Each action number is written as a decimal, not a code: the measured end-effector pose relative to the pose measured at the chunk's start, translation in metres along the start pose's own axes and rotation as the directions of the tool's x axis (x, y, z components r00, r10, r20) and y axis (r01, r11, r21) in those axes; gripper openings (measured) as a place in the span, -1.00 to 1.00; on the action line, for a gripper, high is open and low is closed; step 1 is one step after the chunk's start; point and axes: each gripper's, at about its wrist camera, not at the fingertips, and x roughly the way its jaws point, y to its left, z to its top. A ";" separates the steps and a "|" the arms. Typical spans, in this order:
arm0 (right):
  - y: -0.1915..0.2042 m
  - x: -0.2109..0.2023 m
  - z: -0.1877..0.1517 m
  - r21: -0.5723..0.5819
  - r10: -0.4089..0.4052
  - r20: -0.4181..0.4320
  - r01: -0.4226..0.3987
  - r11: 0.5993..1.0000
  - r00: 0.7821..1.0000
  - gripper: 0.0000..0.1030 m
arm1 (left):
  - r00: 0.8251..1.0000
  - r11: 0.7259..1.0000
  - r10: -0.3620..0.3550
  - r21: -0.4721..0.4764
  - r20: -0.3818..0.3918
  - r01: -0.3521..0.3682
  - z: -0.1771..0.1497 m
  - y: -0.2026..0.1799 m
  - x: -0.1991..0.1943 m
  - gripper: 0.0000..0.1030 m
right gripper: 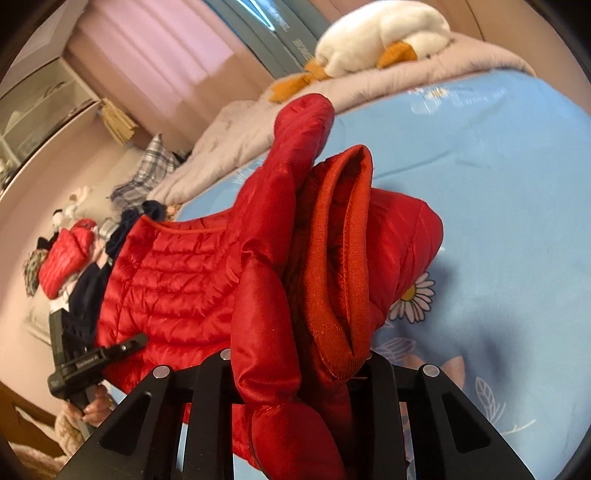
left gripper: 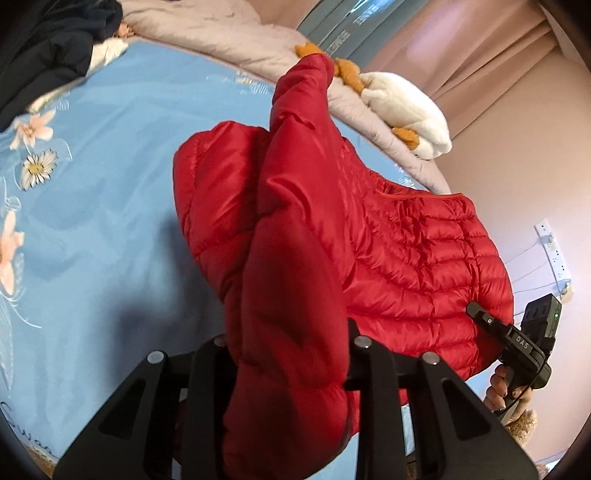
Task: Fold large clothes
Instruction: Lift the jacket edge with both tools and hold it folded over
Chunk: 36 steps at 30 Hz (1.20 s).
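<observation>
Both wrist cameras sit just behind their own jaws, looking forward and downward over the blue bed sheet [left gripper: 103, 206], very close to the red puffer jacket [left gripper: 424, 258] filling each centre. They share jacket, sheet and white plush goose [right gripper: 373, 33]: at 2 o'clock from the left, 12 from the right.

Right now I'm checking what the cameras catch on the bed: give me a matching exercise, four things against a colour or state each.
Things:
1. puffer jacket
2. plush duck
3. bed sheet
4. left gripper

Colour or state:
a. white with orange feet
b. shut on red fabric
c. blue with daisies
d. red, quilted, lifted at both ends

Pairs: 1-d, 2-a, 3-c, 4-b
</observation>
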 end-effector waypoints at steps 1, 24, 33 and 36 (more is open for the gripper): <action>0.002 -0.003 0.000 -0.007 0.001 0.008 -0.001 1.000 1.000 -0.46 | 1.000 1.000 -0.001 0.003 0.006 0.001 0.000 -0.001 -0.001 -0.47; 0.023 -0.005 0.008 -0.086 0.011 0.030 -0.008 0.996 0.999 -0.46 | 0.995 1.000 -0.010 0.030 0.104 0.007 0.002 0.004 -0.041 -0.47; 0.023 -0.008 0.009 -0.121 0.020 0.048 -0.014 0.993 0.999 -0.46 | 0.990 0.999 -0.019 0.048 0.141 0.012 0.007 0.007 -0.053 -0.46; 0.024 -0.009 0.009 -0.126 0.020 0.049 -0.014 0.992 0.999 -0.46 | 0.989 0.999 -0.022 0.052 0.149 0.014 0.007 0.006 -0.055 -0.46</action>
